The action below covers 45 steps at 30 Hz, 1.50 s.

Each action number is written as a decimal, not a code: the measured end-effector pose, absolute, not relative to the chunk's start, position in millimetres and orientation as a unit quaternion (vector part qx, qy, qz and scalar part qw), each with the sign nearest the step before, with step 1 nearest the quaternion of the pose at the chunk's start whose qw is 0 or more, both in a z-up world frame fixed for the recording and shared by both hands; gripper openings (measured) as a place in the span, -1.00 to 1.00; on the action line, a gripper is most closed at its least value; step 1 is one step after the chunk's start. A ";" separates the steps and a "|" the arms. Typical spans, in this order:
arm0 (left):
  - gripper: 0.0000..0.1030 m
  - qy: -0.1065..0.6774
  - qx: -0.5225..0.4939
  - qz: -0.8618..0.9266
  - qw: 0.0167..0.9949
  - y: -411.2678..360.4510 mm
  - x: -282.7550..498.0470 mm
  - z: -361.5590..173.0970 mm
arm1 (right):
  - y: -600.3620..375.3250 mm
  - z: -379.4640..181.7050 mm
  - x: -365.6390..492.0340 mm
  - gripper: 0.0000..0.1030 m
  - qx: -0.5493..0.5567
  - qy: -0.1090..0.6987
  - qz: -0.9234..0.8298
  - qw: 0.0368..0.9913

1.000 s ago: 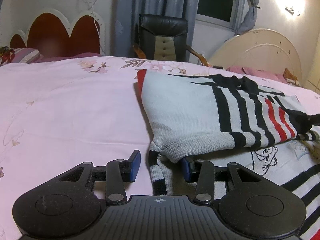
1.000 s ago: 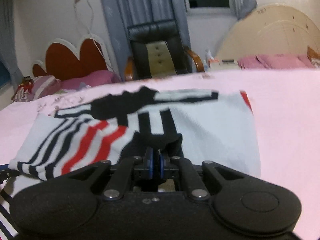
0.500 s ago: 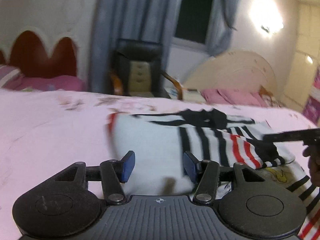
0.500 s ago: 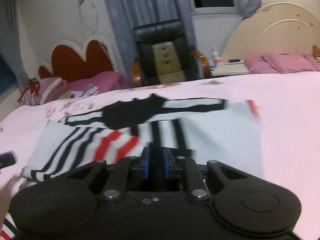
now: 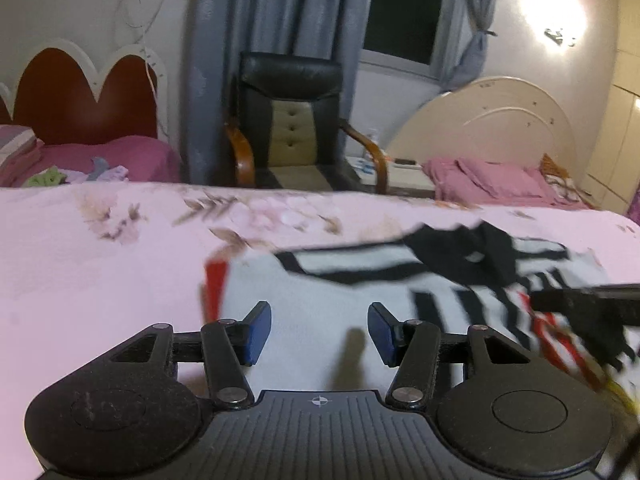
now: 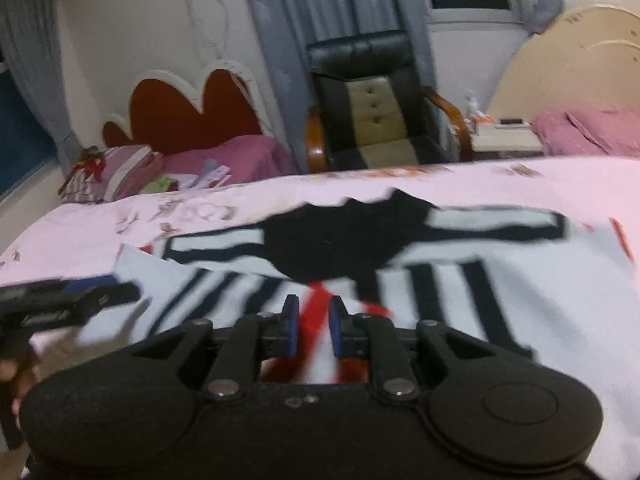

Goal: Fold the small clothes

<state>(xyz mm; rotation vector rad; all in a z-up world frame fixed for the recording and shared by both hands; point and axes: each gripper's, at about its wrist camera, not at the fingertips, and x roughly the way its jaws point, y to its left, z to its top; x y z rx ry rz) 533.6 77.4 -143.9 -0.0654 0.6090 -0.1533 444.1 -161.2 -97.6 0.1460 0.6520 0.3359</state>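
Sweater: a grey knit sweater (image 5: pixel 320 312) with black and red stripes lies folded on the pink bedspread (image 5: pixel 100 272), filling the centre and right of the left wrist view; in the right wrist view it spreads across the middle of the frame (image 6: pixel 540 280).
Left gripper: the left gripper (image 5: pixel 319 330) sits at bottom centre of its own view, its blue-padded fingers spread wide apart with nothing between them; the plain grey part of the sweater lies beyond them.
Left gripper seen from the right: it enters at the left edge of the right wrist view (image 6: pixel 60 300), blurred, near the sweater's left side.
Right gripper: the right gripper (image 6: pixel 314 330) sits at bottom centre of its view, fingers parted by a narrow gap, with red-striped cloth visible through the gap. Blur hides whether any cloth is pinched.
Right gripper seen from the left: a dark blurred shape at the right edge (image 5: pixel 592 304), over the striped part.
Background: a black armchair (image 5: pixel 288 120) stands behind the bed, in front of grey curtains (image 5: pixel 280 12).
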 end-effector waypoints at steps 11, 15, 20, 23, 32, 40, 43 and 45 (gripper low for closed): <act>0.04 0.318 -0.048 -0.052 0.945 96.8 556.0 -160.8 | -133.5 -116.5 466.0 -0.70 0.033 0.333 0.173 0.926; 0.05 0.282 -0.025 -0.081 0.956 67.6 524.0 -138.4 | -136.1 -99.9 450.0 -0.56 0.054 0.301 0.181 0.935; 0.11 0.301 0.012 -0.125 0.945 17.5 498.4 -151.0 | -125.6 -114.6 442.1 -0.61 0.038 0.331 0.200 0.921; 0.21 0.305 0.024 -0.114 0.945 16.7 488.2 -164.3 | -139.9 -120.5 427.5 -0.61 0.013 0.334 0.184 0.924; 0.23 0.301 0.042 -0.079 0.949 44.6 469.6 -166.3 | -232.3 -119.1 391.2 -0.72 0.009 0.339 0.104 0.935; 0.23 0.279 0.038 -0.120 0.952 -8.7 455.8 -144.6 | -219.5 -97.8 374.2 -0.45 0.040 0.317 0.126 0.939; 0.23 0.299 0.053 -0.122 0.945 -29.3 458.7 -158.0 | -208.9 -105.1 373.0 -0.48 0.021 0.328 0.143 0.934; 0.25 0.300 0.047 -0.112 0.946 -29.1 454.5 -165.3 | -208.6 -109.1 369.0 -0.48 0.009 0.328 0.146 0.933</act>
